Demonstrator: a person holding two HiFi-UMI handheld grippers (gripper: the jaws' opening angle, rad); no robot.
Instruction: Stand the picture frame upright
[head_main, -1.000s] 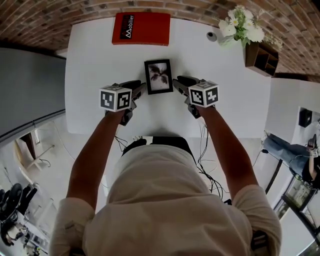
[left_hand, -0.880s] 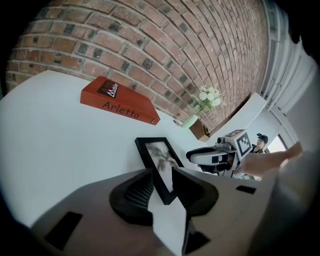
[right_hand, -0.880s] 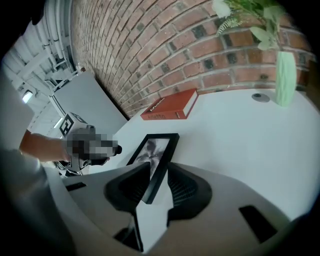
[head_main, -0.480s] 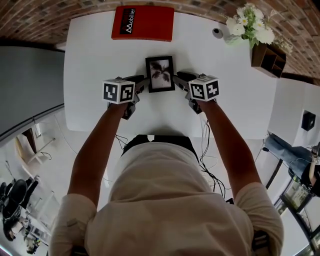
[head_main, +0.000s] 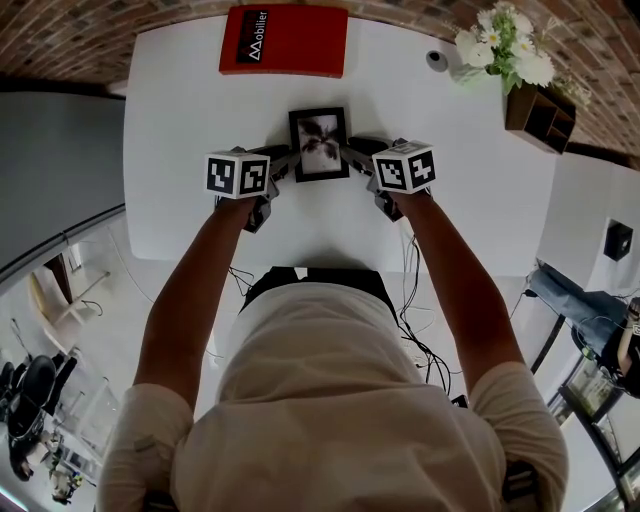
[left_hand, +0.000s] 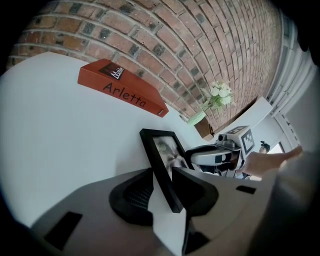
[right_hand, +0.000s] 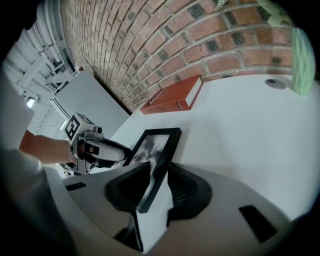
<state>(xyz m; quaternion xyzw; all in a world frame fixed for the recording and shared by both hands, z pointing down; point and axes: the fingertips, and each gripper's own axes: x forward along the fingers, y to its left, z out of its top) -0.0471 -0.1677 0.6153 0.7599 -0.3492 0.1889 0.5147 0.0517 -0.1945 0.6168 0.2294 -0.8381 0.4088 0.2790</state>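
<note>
1. As the head view looks down, the black rectangular picture frame (head_main: 319, 143) sits near the middle of the white tabletop (head_main: 180, 100), between the left gripper (head_main: 284, 164) and the right gripper (head_main: 351, 158). A red hardback book (head_main: 285, 40) lies at the far edge by the brick wall (head_main: 80, 40).
2. Left gripper view: both jaws are clamped on one side rail, and the frame is tilted over the white surface.
3. Right gripper view: both jaws are clamped on the opposite rail, with brickwork running behind the table.

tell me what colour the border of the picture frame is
Black. The picture frame shows it most clearly in the right gripper view.
</note>
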